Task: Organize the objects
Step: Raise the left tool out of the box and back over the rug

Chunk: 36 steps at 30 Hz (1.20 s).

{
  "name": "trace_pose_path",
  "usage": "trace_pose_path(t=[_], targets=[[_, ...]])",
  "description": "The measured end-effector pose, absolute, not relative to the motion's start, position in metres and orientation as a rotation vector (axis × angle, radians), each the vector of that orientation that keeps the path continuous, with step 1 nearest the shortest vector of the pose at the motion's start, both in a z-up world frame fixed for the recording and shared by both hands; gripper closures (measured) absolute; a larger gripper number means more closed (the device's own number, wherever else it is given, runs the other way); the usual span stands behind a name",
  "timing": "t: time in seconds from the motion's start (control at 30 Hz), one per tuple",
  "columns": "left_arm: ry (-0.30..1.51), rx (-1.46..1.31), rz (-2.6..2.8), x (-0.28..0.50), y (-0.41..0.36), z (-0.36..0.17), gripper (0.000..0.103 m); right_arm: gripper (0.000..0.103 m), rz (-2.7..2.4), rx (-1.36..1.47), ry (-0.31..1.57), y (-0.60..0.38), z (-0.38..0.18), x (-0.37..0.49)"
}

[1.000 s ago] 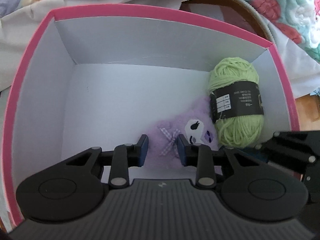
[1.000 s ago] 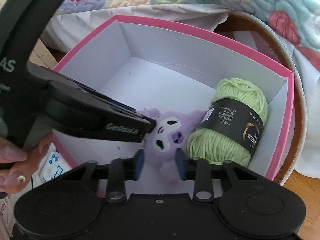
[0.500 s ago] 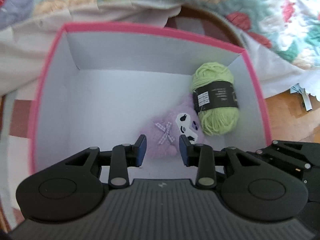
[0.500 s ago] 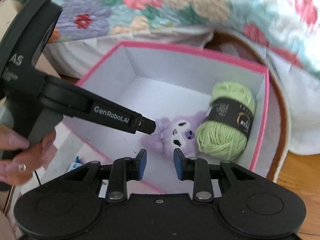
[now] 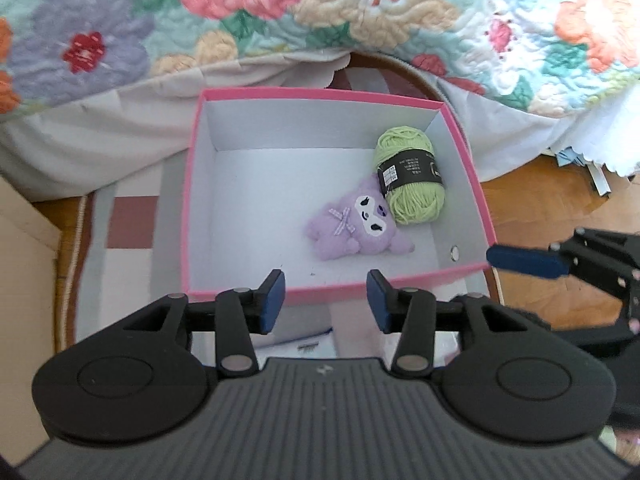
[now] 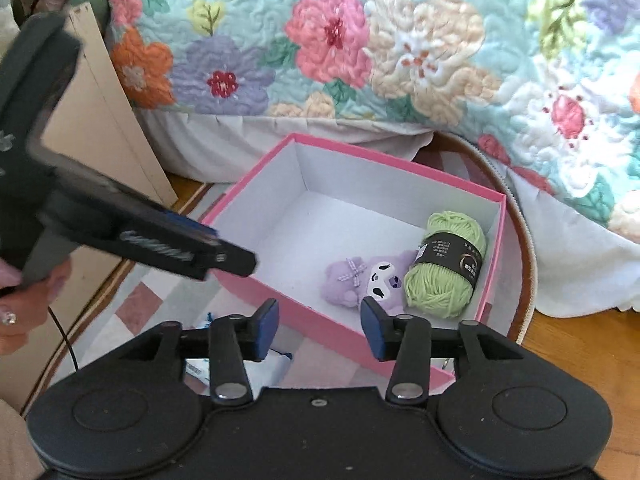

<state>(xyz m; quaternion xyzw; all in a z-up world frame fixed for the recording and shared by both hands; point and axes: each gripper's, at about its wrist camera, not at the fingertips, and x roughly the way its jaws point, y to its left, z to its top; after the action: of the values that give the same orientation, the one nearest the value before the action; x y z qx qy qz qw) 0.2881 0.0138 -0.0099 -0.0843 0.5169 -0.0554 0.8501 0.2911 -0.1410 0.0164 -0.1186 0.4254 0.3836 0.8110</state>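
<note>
Both grippers hang above the pink box [image 5: 192, 184], jaws opening with nothing between them: left gripper [image 5: 326, 294], right gripper [image 6: 319, 322]. Plush [image 5: 356, 226] touches yarn [image 5: 412, 176] by the box's right wall. Only the right view shows a hand [image 6: 24, 300] holding the left gripper.

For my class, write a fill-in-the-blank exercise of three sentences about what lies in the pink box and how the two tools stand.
1. The ball of yarn in the pink box is ____ in colour.
2. The purple plush toy lies ____ the box, touching the yarn.
3. The left tool and the right tool each hold ____ between their opening jaws.

Missing words: green; inside; nothing
</note>
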Motion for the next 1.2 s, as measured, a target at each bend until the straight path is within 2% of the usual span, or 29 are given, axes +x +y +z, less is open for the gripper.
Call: trace_pose_path(t=[0.07, 0.2, 0.27, 0.5, 0.53, 0.63, 0.93, 1.0, 1.2], targets=[[1.078, -0.17, -0.115, 0.277, 0.016, 0.001, 0.05, 0.04, 0.814, -0.241, 0.896, -0.145, 0.022, 0.286], [1.047, -0.169, -0.11, 0.253, 0.021, 0.02, 0.042, 0.032, 0.789, -0.253, 0.879, -0.146, 0.029, 0.273], [1.035, -0.163, -0.107, 0.241, 0.022, 0.027, 0.039, 0.021, 0.782, -0.256, 0.877, -0.148, 0.034, 0.266], [1.027, -0.133, -0.106, 0.204, 0.022, 0.045, 0.033, 0.006, 0.762, -0.217, 0.867, -0.159, 0.056, 0.242], [1.022, -0.126, -0.108, 0.2, 0.022, 0.048, 0.028, 0.004, 0.76, -0.211, 0.868, -0.16, 0.059, 0.239], [1.0, -0.086, -0.112, 0.188, 0.019, 0.056, 0.018, 0.002, 0.749, -0.198, 0.862, -0.164, 0.065, 0.232], [0.944, -0.026, -0.069, 0.158, 0.012, 0.063, 0.01, 0.002, 0.771, -0.184, 0.861, -0.178, 0.072, 0.216], [0.919, -0.014, -0.054, 0.147, 0.01, 0.061, 0.005, 0.002, 0.784, -0.181, 0.879, -0.181, 0.069, 0.214], [0.943, 0.01, -0.064, 0.132, 0.003, 0.052, 0.002, 0.002, 0.82, -0.187, 0.837, -0.187, 0.066, 0.199]])
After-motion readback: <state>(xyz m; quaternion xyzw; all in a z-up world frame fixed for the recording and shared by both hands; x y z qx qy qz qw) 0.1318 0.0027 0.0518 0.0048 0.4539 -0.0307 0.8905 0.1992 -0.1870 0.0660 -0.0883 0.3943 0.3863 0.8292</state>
